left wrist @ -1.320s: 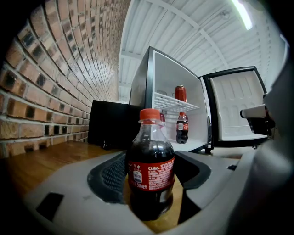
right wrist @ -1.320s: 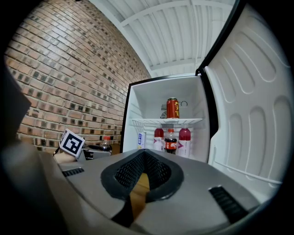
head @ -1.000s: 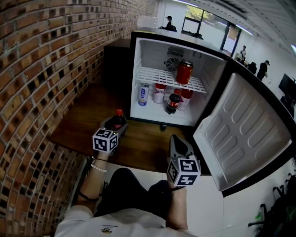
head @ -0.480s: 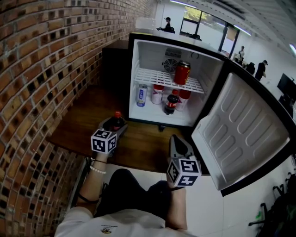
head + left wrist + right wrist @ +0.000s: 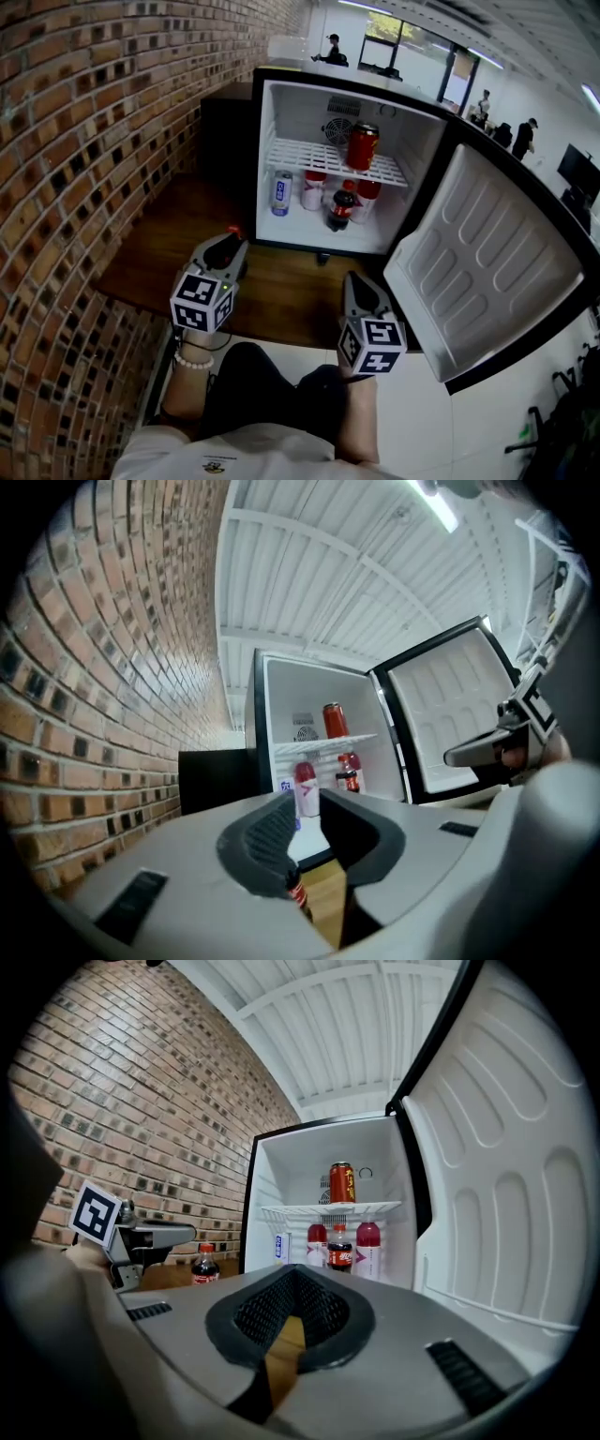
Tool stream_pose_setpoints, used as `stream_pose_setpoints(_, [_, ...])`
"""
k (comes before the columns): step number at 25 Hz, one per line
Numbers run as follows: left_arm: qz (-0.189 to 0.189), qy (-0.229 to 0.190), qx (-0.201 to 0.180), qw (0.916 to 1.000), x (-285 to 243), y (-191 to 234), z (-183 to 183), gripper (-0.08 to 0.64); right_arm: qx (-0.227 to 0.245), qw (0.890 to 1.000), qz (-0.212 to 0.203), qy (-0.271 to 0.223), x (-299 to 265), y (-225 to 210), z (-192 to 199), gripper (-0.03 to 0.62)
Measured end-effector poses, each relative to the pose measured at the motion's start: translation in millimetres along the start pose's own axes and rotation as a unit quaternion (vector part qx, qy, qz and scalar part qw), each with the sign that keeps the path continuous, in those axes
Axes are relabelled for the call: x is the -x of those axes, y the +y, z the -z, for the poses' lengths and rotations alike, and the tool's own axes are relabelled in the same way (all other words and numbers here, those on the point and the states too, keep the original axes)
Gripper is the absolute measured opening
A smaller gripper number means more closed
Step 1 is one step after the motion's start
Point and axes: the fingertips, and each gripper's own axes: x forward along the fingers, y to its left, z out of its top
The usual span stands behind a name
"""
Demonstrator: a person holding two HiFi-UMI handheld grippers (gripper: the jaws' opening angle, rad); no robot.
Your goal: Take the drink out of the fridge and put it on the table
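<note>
Both empty: left gripper (image 5: pixel 302 801) jaws, just closing, stand slightly apart above red-capped dark cola bottle (image 5: pixel 204 1267) on brown wooden table (image 5: pixel 281 291); right gripper (image 5: pixel 295 1274) jaws together.

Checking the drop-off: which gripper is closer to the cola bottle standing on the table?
Left. The left gripper hangs just above the cola bottle, its jaws having just closed further on nothing; the right gripper sits apart, by the fridge door.

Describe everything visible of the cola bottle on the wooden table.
The cola bottle is small, seemingly plastic, holding dark drink, with a red cap and a red label. It stands upright on the wooden table, outside the open fridge. Only the table touches it.
</note>
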Motion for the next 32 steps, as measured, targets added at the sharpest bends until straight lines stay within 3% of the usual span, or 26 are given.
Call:
stream_pose_setpoints(1, [0.005, -0.007, -0.005, 1.0000, 1, -7, -5, 0.030, 0.000, 1.000, 0.002, 0.000, 1, -1, -1, 0.012])
stream_pose_setpoints(3, [0.025, -0.007, -0.007, 0.9996, -2, -24, -8, 0.002, 0.000, 1.000, 0.005, -0.002, 2, -5, -2, 0.012])
stream_pose_setpoints(7, [0.070, 0.005, 0.012, 0.9974, -13, -56, 1, 0.002, -0.006, 1.000, 0.013, -0.010, 7, -13, -8, 0.012])
stream_pose_setpoints(13, [0.104, 0.017, 0.035, 0.9938, -23, -88, 11, 0.002, -0.007, 1.000, 0.021, -0.003, 9, -18, -6, 0.012])
stream_pose_setpoints(21, [0.114, 0.026, 0.060, 0.9913, -30, -102, 21, 0.002, -0.001, 1.000, 0.022, 0.016, 5, -21, 3, 0.012])
stream_pose_setpoints(32, [0.108, 0.033, 0.065, 0.9915, -33, -98, 21, 0.002, 0.000, 0.999, 0.023, 0.027, 2, -22, 9, 0.012])
